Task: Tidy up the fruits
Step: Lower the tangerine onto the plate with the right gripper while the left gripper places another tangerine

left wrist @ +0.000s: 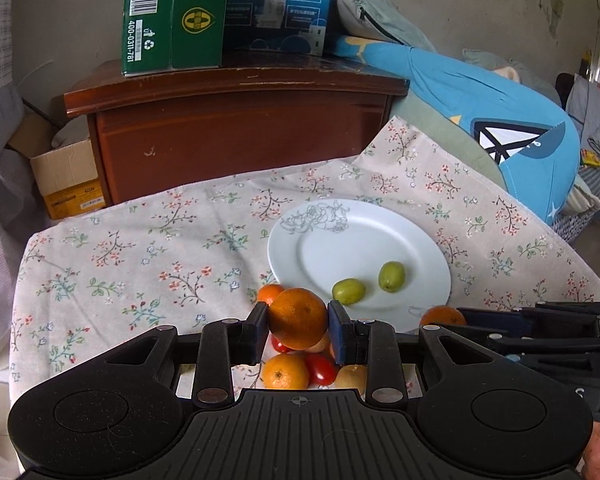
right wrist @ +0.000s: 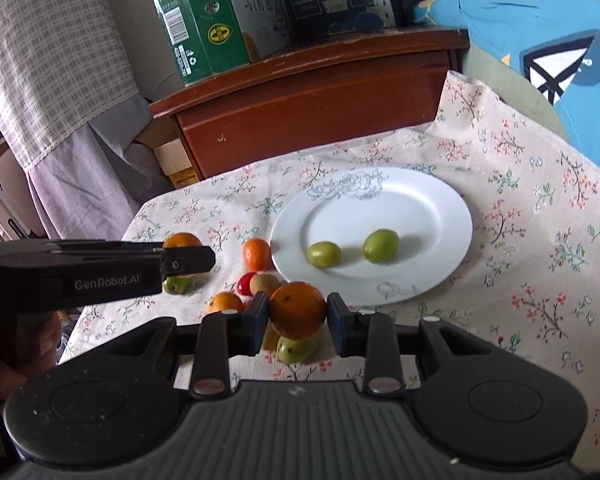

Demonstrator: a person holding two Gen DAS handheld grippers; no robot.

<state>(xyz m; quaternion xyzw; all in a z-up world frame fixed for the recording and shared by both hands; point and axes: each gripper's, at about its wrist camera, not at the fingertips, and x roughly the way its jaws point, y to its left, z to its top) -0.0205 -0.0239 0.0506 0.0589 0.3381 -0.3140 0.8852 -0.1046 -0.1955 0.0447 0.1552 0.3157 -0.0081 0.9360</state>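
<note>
Here both grippers grasp fruit. The left gripper [left wrist: 298,326] has its fingers [left wrist: 258,330] clenched on an orange [left wrist: 298,318], lifted above the loose pile near the table's left front. The right gripper [right wrist: 298,316] likewise pinches a second orange [right wrist: 297,310] between its fingers [right wrist: 340,322], held over a green fruit [right wrist: 294,350] lying on the cloth.

The white plate [right wrist: 432,216] sits toward the middle of the flowered tablecloth [right wrist: 540,272], with two green fruits [right wrist: 323,254] side by side on its near half; its far half and right part are bare. Just beside the plate's left rim lies a small orange [right wrist: 256,254], and near it a red tomato [right wrist: 244,283], a brownish fruit [right wrist: 265,283] and another orange [right wrist: 225,303].

To the plate's right the cloth lies open up to the table edge. Behind the table's far edge stands a wooden cabinet [left wrist: 236,120] carrying a green box [left wrist: 172,16] and a blue box [left wrist: 280,4]; a blue cushion [left wrist: 500,108] crowds the far right corner.
</note>
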